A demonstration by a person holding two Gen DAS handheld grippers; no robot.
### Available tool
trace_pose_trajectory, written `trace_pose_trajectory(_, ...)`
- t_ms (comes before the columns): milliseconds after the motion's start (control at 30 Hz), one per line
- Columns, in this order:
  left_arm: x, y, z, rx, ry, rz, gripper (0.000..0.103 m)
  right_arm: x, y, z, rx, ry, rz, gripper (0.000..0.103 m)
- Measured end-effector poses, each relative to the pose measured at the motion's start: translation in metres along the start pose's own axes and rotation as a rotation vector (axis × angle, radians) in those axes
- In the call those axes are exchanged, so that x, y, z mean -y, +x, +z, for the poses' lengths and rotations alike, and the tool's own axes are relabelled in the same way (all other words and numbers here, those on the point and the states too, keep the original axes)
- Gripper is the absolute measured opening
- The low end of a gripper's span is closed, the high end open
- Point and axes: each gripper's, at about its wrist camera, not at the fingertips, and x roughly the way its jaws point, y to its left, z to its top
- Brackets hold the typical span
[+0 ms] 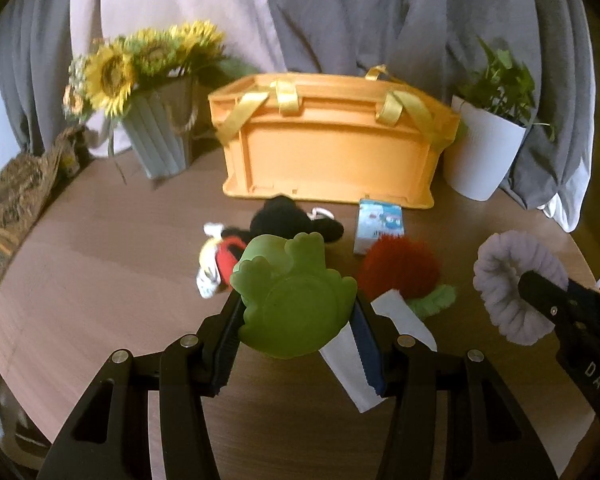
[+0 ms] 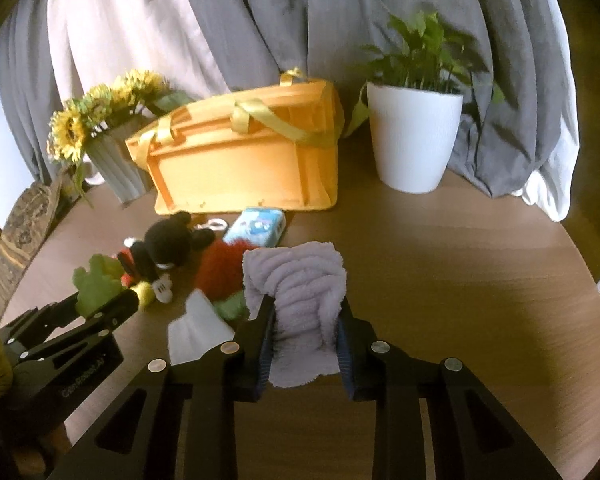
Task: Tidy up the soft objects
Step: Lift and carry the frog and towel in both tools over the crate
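My left gripper [image 1: 296, 312] is shut on a green frog toy [image 1: 292, 300], held above the round wooden table [image 1: 100, 248]; it also shows in the right wrist view [image 2: 96, 288]. My right gripper [image 2: 304, 312] is shut on a fluffy lilac scrunchie [image 2: 300, 292], seen at the right of the left wrist view [image 1: 512, 284]. On the table lie a black mouse plush [image 2: 160, 248], a red furry toy [image 1: 400, 268] with a green part, and a white paper piece [image 2: 196, 328]. An orange basket [image 1: 332, 148] with yellow handles stands behind them.
A small blue-and-white tissue pack [image 1: 378, 228] lies before the basket. A grey vase of sunflowers [image 1: 160, 136] stands at the back left and a white potted plant [image 2: 414, 136] at the back right. Grey and white curtains hang behind. A woven item [image 1: 16, 196] lies at the left edge.
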Motion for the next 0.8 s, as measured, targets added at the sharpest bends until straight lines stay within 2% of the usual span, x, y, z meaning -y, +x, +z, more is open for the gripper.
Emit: trace_pose_trajectory(800, -0.047, -0.06, 0.082, 0.222, 0.101, -0.06, 0.051, -0.058, -0.048, 0.066, 0.199, 0.023, -0.007, 0.029)
